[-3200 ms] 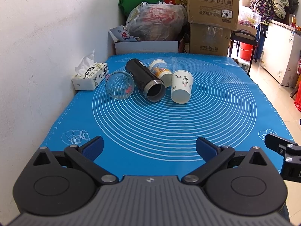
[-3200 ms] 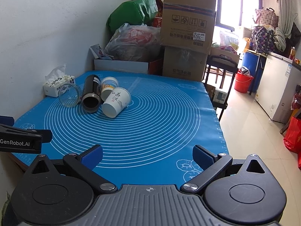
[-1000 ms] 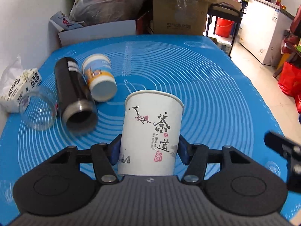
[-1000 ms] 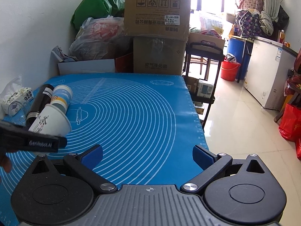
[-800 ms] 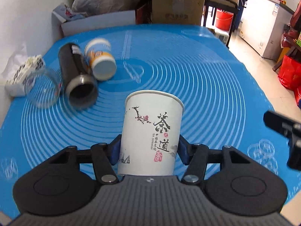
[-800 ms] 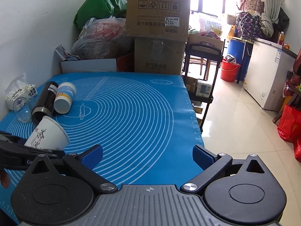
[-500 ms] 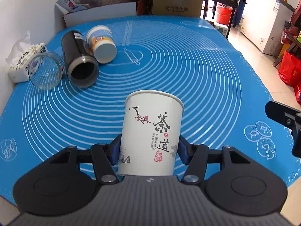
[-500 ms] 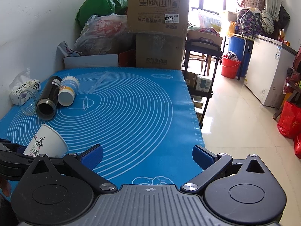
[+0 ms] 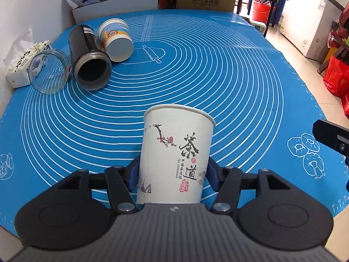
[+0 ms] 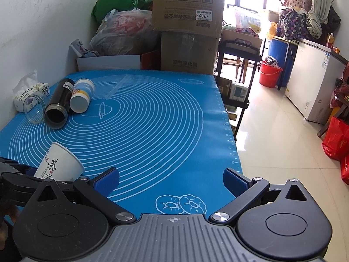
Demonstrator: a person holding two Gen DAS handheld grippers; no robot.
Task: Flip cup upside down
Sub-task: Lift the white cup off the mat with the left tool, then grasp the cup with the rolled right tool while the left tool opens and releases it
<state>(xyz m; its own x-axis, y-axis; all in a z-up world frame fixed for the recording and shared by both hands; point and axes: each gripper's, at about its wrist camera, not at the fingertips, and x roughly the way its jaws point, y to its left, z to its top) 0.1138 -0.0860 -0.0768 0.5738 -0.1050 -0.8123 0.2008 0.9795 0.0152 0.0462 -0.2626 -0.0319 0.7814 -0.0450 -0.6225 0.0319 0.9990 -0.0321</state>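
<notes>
Left gripper (image 9: 173, 174) clamped; right gripper (image 10: 171, 180) spread wide.

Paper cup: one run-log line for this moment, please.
left gripper: shut on paper cup, rim pointing forward | right gripper: open, holding nothing | blue mat: three containers lying

The white paper cup (image 9: 174, 155), which lay on its side beside the black flask (image 9: 88, 57) 3.2 s ago, has been taken between the fingers of the left gripper (image 9: 173, 178) and lifted clear of the blue mat (image 9: 240, 83). Its rim is now pointed away from the tool. Over the last second the cup has been carried back from the flask, the glass jar (image 9: 48, 72) and the blue-banded cup (image 9: 115, 40), which are now seen far ahead and to the left.
</notes>
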